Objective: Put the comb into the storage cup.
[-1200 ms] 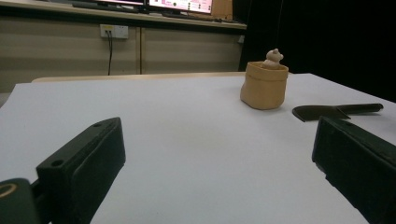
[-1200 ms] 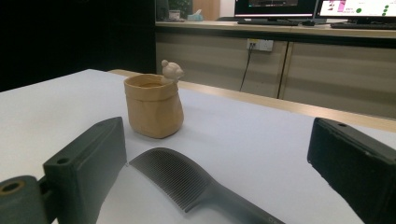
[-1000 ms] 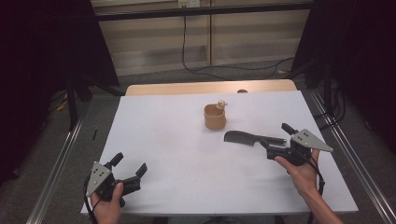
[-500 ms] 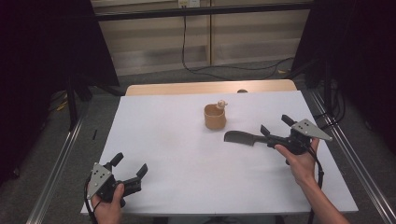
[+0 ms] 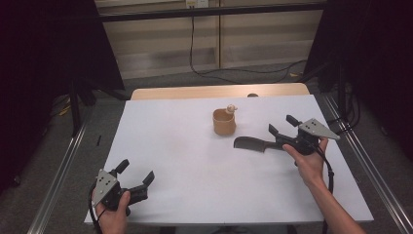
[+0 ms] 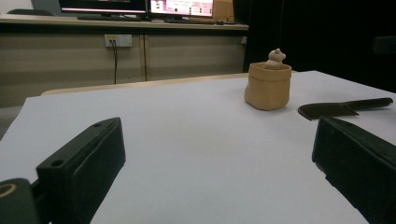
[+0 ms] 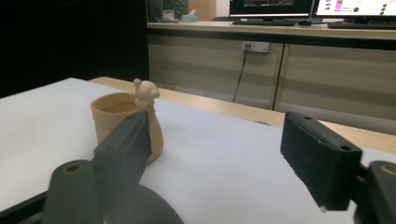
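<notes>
Both hand-held grippers, left (image 5: 136, 176) and right (image 5: 283, 124), gape over bare table (image 5: 195, 161).

Right gripper (image 5: 281, 124) moved: 1 s ago it sat lower, jaws over the handle of the black cleaver (image 5: 251, 144); half a second later lifted, and now shifted farther and slightly right, jaws apart with nothing between them. Cleaver barely shifted, now lies loose on the white table (image 5: 195, 161), handle end just beside the hand.
</notes>
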`<action>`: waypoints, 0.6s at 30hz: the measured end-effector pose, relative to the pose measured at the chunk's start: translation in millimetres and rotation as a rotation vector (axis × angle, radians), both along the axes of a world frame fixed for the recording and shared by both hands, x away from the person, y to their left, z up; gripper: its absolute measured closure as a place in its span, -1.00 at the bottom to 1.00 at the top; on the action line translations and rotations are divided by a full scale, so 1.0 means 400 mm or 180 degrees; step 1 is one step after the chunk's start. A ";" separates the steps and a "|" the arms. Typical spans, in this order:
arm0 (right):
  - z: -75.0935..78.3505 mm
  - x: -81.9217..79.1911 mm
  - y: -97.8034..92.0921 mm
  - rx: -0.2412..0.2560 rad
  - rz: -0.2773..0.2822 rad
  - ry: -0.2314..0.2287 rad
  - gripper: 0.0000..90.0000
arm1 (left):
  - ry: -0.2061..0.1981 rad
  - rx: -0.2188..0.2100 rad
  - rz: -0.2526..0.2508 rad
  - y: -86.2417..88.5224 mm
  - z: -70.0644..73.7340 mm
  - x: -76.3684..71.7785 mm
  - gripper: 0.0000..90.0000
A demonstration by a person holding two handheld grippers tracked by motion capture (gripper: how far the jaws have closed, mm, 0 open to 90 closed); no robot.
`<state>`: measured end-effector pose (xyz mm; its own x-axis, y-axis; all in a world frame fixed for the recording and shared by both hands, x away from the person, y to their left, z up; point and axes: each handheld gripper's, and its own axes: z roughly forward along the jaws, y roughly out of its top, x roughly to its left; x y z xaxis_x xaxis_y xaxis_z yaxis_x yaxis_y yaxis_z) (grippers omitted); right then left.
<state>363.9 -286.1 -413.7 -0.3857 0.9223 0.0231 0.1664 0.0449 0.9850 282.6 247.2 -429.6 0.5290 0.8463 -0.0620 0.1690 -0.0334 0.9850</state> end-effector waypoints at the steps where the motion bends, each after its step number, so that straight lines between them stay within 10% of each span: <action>1: 0.002 0.004 0.000 0.0049 0.0004 0.0008 -0.41 | 0.0005 -0.0001 -0.0003 0.000 0.000 0.000 -0.94; 18: -0.021 0.034 -0.018 0.0041 0.0024 0.0013 0.48 | 0.0049 0.0023 -0.0057 -0.005 -0.004 0.003 -0.94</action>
<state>377.5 -293.4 -422.1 -0.3925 0.9190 0.0366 0.1702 0.0335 0.9848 283.6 245.2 -431.2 0.5430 0.8373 -0.0642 0.1835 -0.0437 0.9820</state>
